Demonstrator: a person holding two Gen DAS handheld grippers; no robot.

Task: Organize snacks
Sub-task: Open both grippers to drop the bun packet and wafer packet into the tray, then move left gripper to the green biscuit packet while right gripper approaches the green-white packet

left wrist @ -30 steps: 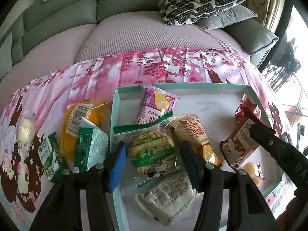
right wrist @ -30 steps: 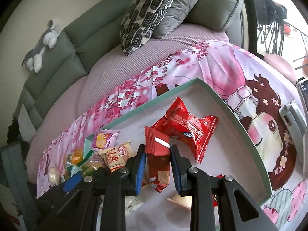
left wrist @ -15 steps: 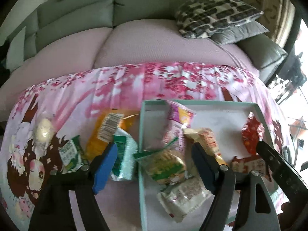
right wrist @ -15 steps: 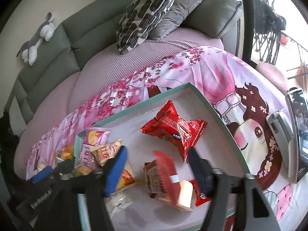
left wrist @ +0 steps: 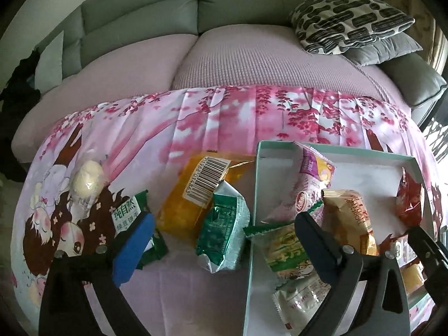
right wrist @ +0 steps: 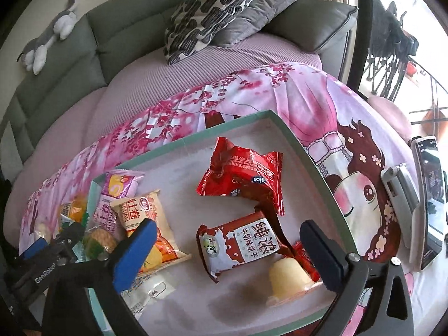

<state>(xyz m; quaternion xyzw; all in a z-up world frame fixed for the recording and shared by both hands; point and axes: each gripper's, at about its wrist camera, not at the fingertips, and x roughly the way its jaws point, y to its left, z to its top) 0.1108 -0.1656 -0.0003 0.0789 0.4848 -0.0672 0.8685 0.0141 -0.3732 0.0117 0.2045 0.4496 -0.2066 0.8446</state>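
Note:
A shallow teal-rimmed white box (left wrist: pixel 256 184) (right wrist: pixel 322 173) lies on a pink printed cloth and holds several snack packs. My left gripper (left wrist: pixel 221 240) is open and empty, above a green foil pack (left wrist: pixel 222 229) and an orange pack (left wrist: pixel 196 196) on the cloth left of the box. A small green pack (left wrist: pixel 127 214) and a pale jelly cup (left wrist: pixel 86 177) lie further left. My right gripper (right wrist: pixel 224 254) is open and empty over a red-brown milk biscuit pack (right wrist: pixel 240 246) lying in the box, beside a red pack (right wrist: pixel 243 176) and a jelly cup (right wrist: pixel 288 280).
A grey sofa with a pink seat (left wrist: pixel 252 56) stands behind, with patterned cushions (left wrist: pixel 350 19) (right wrist: pixel 212 8). A phone and a stand (right wrist: pixel 425 196) lie on the cloth right of the box. A plush toy (right wrist: pixel 47 42) sits on the sofa back.
My right gripper opened and let the red-brown biscuit pack drop into the box. My left gripper drew back and shifted left from over the box to the green foil pack, opening wider.

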